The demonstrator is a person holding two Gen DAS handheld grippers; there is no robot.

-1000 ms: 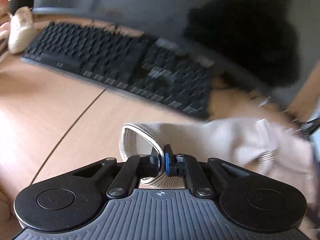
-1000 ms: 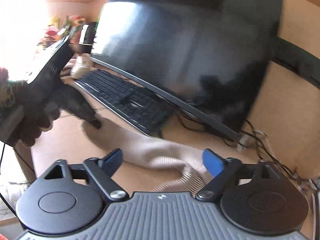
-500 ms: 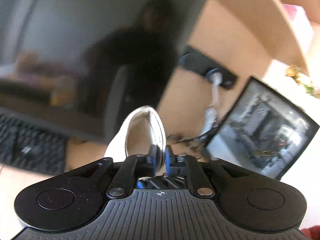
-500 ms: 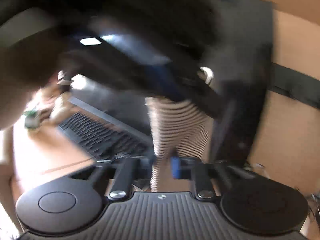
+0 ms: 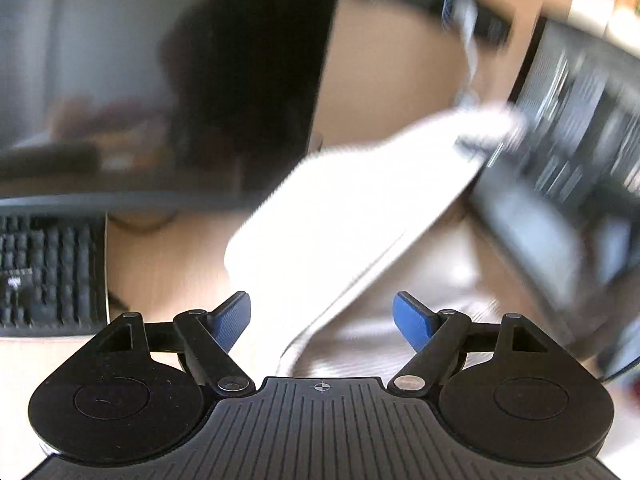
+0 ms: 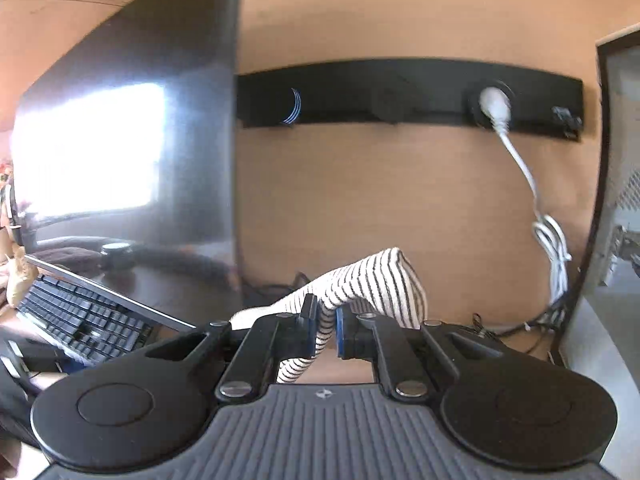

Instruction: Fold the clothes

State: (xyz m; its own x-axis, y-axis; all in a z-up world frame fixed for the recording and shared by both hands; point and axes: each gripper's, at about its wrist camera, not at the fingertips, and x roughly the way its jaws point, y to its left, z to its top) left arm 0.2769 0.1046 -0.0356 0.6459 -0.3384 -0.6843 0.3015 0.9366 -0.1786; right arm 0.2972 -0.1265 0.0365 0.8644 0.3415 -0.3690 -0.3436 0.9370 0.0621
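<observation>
A pale ribbed sock (image 5: 360,208) stretches, blurred, from between my left gripper's (image 5: 320,304) fingers up towards the right. That gripper's jaws are opening; the blue pads (image 5: 412,320) stand wide apart and do not press on the sock. In the right wrist view the same sock (image 6: 376,280) shows thin dark stripes. My right gripper (image 6: 326,330) is shut on it, with cloth bunched above the pads and a strip hanging below. Both grippers are lifted above the wooden desk (image 5: 168,272).
A dark monitor (image 5: 120,80) and a black keyboard (image 5: 48,272) stand on the left. A laptop screen (image 5: 580,100) is at the right, blurred. On the back wall a black socket strip (image 6: 400,96) holds a white plug and cable (image 6: 552,240).
My left gripper, shut on the sock's cuff, lifted and swung right, then opened and let go. My right gripper, open over the sock a second ago, shut on it and raised it.
</observation>
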